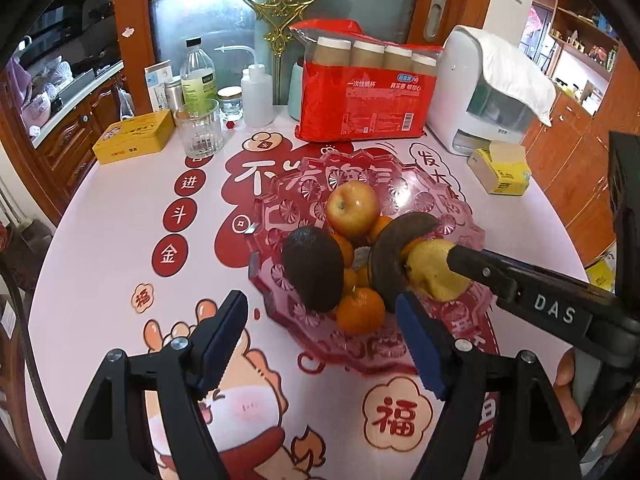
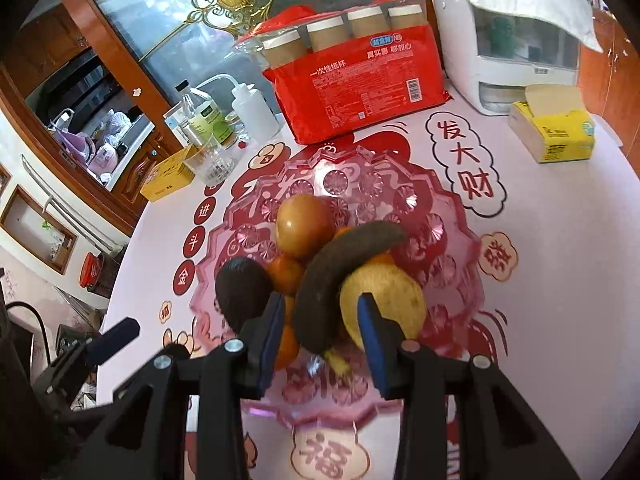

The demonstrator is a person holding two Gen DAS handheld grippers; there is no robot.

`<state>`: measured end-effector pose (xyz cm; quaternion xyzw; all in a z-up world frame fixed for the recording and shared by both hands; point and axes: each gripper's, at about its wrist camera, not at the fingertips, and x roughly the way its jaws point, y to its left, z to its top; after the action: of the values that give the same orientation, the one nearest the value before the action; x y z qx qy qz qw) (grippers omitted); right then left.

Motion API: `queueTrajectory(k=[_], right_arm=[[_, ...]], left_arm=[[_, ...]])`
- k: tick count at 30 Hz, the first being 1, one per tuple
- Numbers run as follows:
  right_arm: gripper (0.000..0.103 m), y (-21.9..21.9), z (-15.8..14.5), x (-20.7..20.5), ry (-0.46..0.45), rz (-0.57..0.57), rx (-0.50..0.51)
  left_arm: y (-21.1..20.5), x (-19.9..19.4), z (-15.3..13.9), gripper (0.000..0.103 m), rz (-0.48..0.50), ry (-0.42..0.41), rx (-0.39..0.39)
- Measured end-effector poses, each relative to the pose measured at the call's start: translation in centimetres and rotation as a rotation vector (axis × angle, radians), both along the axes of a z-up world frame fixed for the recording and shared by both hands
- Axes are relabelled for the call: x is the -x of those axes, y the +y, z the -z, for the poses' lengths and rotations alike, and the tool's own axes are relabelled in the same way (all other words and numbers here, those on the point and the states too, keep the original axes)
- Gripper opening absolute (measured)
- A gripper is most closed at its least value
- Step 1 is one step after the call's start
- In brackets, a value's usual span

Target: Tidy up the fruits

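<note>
While fruit crowds the pink bowl, right hand-held gripper spread around blackened banana, left hand-held gripper spread near rim.

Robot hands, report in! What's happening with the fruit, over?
Left gripper open, hovering before the pink bowl. Right gripper open, fingers around the blackened banana atop the pile. Yellow pear pressed against it. Over.
</note>
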<state>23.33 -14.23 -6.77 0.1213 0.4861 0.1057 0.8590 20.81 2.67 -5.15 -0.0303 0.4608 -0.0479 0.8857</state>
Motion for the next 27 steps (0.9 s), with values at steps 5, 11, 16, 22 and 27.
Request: queueTrajectory(k=[5, 11, 16, 22, 27], right_arm=[[0.038, 0.3, -1.4, 3.2, -0.029, 0.009, 0.032], [0.038, 0.8, -2.8, 7.0, -0.060, 0.027, 0.058], [0.038, 1.5, -3.8, 10.2, -0.094, 0.038, 0.098], [0.038, 2.2, -5.0, 13.8, -0.120, 0.049, 0.141], [0.043, 2.0, -6.3, 16.0, -0.121, 0.063, 0.157]], left_arm=[[0.5, 2.3, -1.1, 0.078, 0.013, -0.014, 0.009], [0.9, 5.1, -2.7, 0.079, 0.049, -0.041, 0.015], [1.2, 7.6, -3.7, 0.082, 0.077, -0.060, 0.018], [1.2, 9.8, -4.6, 0.082, 0.120, -0.061, 0.014], [1.0, 11.9, -5.6, 0.086, 0.142, -0.067, -0.004]])
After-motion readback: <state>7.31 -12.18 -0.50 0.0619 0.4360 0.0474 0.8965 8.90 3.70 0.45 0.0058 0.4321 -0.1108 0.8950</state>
